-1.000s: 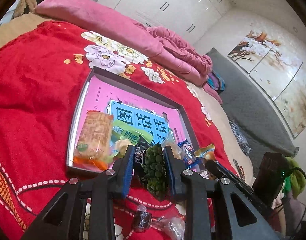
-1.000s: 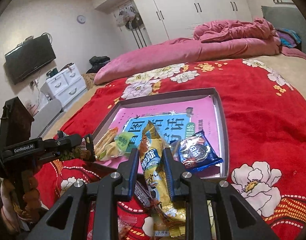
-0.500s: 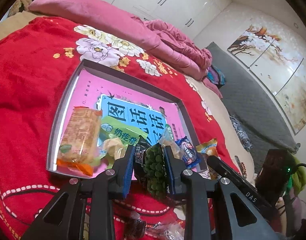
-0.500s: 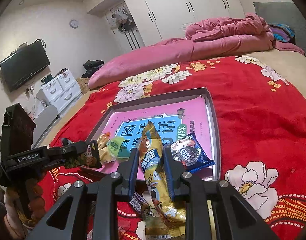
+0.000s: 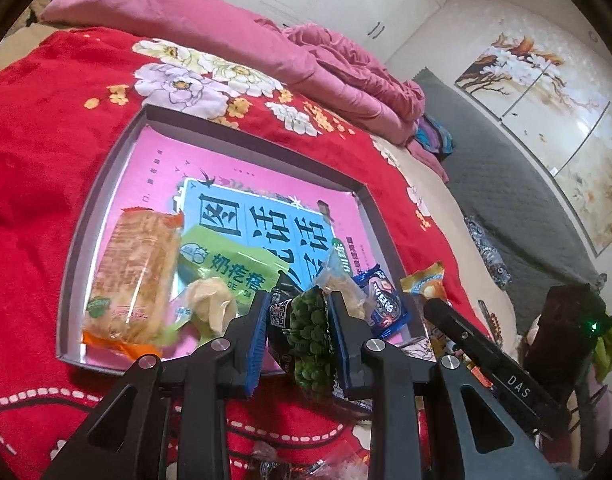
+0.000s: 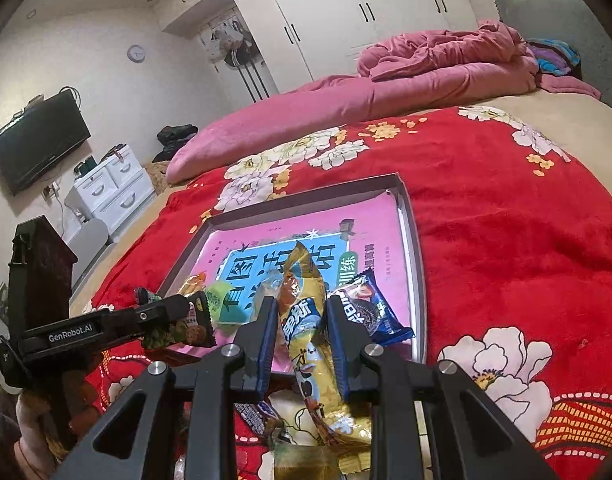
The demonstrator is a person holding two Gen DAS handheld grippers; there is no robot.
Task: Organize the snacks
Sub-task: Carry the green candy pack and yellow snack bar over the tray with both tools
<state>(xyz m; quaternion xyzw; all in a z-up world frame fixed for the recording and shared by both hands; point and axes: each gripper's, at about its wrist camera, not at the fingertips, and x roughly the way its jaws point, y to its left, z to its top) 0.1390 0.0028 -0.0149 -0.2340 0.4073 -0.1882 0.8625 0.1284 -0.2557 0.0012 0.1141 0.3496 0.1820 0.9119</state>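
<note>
A grey-rimmed tray point(image 5: 110, 184) with a pink and blue printed bottom lies on the red floral bedspread. My left gripper point(image 5: 296, 312) is shut on a dark packet of green peas point(image 5: 310, 336), held over the tray's near edge. My right gripper point(image 6: 300, 320) is shut on a long yellow snack packet point(image 6: 306, 320), also at the tray's point(image 6: 416, 248) near edge. In the tray lie an orange biscuit pack point(image 5: 134, 276), a green packet point(image 5: 222, 272) and a blue cookie packet point(image 6: 366, 308). The left gripper with its pea packet point(image 6: 182, 328) shows at lower left in the right wrist view.
Several loose snacks point(image 6: 266, 420) lie on the bedspread below the grippers. A rolled pink quilt point(image 6: 386, 92) lies across the far side of the bed. White wardrobes point(image 6: 338, 16), a drawer chest point(image 6: 110, 188) and a wall television point(image 6: 38, 140) stand beyond.
My left gripper has moved forward over the tray's near edge with the pea packet. The right gripper holds the yellow packet nearly still.
</note>
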